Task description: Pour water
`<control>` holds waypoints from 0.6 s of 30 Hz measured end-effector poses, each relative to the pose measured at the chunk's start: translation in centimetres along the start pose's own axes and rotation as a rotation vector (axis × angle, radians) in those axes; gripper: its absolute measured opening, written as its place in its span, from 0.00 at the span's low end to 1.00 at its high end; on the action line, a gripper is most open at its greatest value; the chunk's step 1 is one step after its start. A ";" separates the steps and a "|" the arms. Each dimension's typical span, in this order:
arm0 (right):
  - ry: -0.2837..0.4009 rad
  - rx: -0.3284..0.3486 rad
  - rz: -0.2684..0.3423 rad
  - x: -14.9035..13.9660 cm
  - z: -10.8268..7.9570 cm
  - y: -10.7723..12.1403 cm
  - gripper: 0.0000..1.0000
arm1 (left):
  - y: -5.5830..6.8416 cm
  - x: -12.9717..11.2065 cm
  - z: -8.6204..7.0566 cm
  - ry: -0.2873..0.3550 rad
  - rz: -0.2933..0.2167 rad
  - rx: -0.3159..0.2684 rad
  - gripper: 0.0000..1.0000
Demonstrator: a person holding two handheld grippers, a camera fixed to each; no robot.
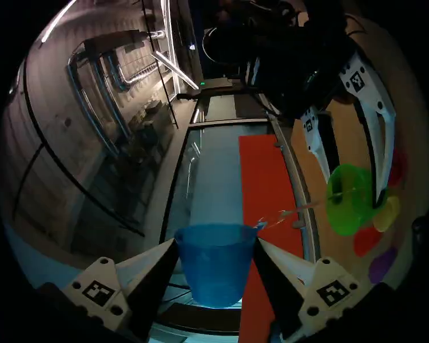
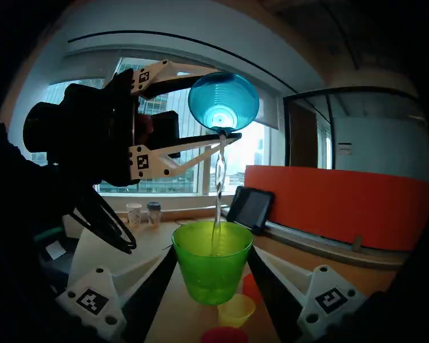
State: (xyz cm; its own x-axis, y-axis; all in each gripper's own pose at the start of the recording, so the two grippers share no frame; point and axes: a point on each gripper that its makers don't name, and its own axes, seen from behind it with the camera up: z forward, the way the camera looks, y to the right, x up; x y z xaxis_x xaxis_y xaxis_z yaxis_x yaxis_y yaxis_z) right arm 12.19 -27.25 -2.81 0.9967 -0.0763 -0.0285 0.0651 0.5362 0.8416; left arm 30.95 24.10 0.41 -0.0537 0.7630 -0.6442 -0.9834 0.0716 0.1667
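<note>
Pouring blue cup [image 1: 215, 266] into green cup [image 2: 213, 263]

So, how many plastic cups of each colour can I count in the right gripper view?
blue cup: 1
green cup: 1
yellow cup: 1
orange cup: 1
red cup: 1
Total: 5

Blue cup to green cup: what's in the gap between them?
A thin stream of water runs from the blue cup down into the green cup, in the right gripper view; otherwise open air.
</note>
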 end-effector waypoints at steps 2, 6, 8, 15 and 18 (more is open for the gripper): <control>0.000 -0.001 -0.001 0.1 0.0 0.0 0.89 | 0.1 0.1 0.0 0.000 0.020 -0.001 0.86; 0.002 -0.002 -0.002 0.2 -0.1 0.0 0.89 | 0.2 0.3 -0.1 0.001 0.056 0.001 0.87; 0.003 -0.003 -0.001 0.3 -0.1 0.1 0.89 | 0.1 0.3 -0.1 0.001 0.073 0.004 0.87; 0.007 -0.005 0.000 0.4 -0.1 0.1 0.89 | 0.2 0.6 -0.2 0.007 0.131 0.013 0.87; 0.008 -0.007 0.000 0.3 -0.2 0.2 0.89 | 0.2 0.7 -0.1 0.012 0.147 0.015 0.87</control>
State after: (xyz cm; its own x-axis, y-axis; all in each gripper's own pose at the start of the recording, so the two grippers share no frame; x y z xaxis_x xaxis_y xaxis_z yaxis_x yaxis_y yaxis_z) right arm 12.51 -27.02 -2.74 0.9971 -0.0696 -0.0323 0.0650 0.5422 0.8377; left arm 30.65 24.60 -0.13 -0.1990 0.7584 -0.6206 -0.9621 -0.0306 0.2711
